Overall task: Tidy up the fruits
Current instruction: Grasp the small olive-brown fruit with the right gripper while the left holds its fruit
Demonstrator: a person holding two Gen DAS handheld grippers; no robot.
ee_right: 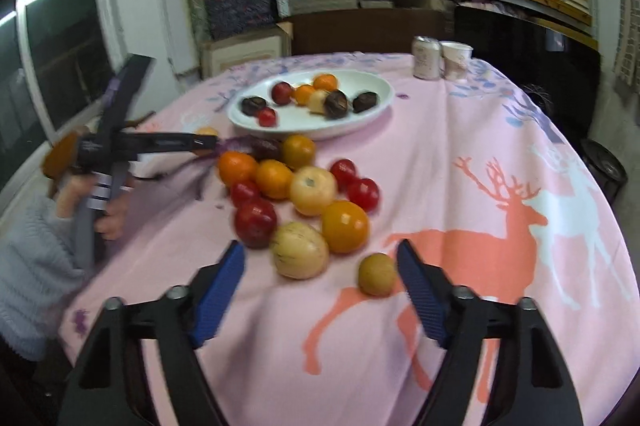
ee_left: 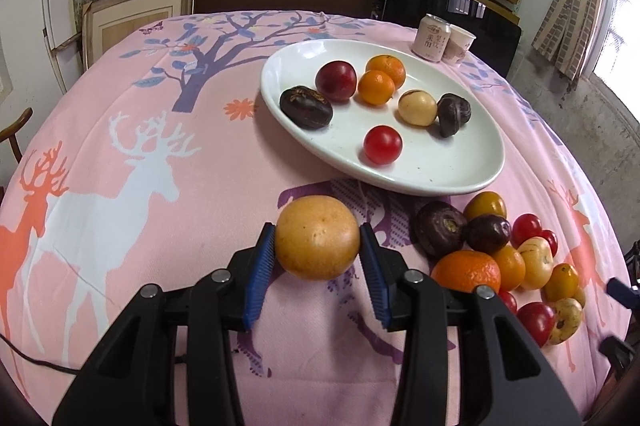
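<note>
My right wrist view is blurred, and there my left gripper at the left edge hides nearly all of the fruit it carries. In the left wrist view the fruit pile at lower right runs toward the frame edge. The white plate at upper centre holds seven fruits: two oranges, three dark ones, a red one and a pale one. My left gripper clamps a yellow-orange fruit just before the plate. My right gripper is spread wide near the pile, holding nothing.
</note>
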